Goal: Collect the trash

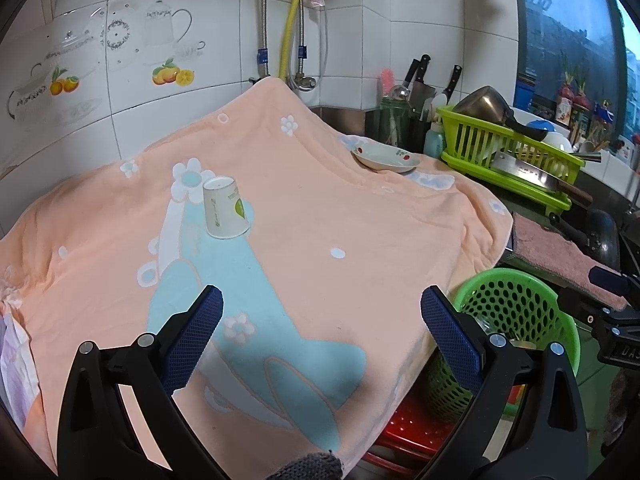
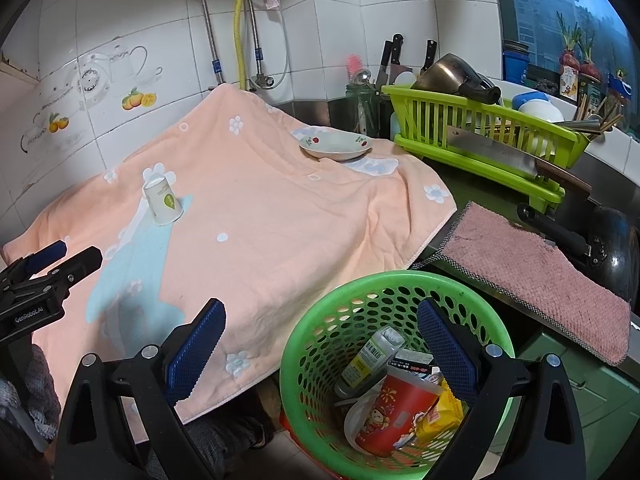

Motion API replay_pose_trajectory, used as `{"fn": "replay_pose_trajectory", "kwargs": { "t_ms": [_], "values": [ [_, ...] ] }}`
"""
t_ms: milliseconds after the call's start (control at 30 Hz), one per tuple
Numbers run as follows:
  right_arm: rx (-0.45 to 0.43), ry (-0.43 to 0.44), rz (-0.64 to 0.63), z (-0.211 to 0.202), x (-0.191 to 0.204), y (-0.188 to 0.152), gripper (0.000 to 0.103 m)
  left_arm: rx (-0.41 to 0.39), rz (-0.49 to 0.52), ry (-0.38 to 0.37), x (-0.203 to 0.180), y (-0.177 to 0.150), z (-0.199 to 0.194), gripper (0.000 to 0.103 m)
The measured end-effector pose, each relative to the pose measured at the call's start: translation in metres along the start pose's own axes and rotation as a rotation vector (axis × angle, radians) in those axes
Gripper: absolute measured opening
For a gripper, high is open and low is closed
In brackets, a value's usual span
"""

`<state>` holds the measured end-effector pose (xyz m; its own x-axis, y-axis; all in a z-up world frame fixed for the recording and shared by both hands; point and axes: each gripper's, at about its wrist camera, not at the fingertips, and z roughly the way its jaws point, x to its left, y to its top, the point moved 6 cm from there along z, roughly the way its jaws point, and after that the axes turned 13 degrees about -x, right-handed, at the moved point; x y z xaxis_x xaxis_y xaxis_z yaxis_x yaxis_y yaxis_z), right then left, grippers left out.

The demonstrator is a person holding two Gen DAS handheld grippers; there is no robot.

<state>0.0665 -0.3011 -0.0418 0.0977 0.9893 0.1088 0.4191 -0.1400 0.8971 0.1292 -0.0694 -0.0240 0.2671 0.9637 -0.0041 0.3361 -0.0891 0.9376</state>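
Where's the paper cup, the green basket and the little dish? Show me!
paper cup (image 1: 225,210): left wrist view, on its side wall, by the green leaf print.
green basket (image 2: 308,332): right wrist view, on its holed left wall.
dish (image 2: 338,145): right wrist view, on the white inside of it.

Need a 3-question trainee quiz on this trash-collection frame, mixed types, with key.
1. True or false: the paper cup stands upside down on the peach towel.
2. Which already lies in the green basket? A) the red cup B) the cleaver C) the dish
3. Fill in: the left gripper and right gripper both have jaws ____, holding nothing.

Key: 1 true; 2 A; 3 open. The dish sits on the towel's far side, apart from the paper cup.
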Motion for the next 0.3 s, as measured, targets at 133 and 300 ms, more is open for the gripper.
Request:
{"fn": "replay_pose_trajectory", "kwargs": {
  "t_ms": [133,300],
  "values": [
    [-0.002,0.003,-0.003,0.0002,0.002,0.0004,0.093,0.001,0.0,0.0,0.0,-0.0008,0.0003,0.098],
    [0.0,0.002,-0.001,0.0009,0.0013,-0.0004,0.093,0.006,-0.002,0.002,0.0,-0.0026,0.0022,0.098]
  ]
}}
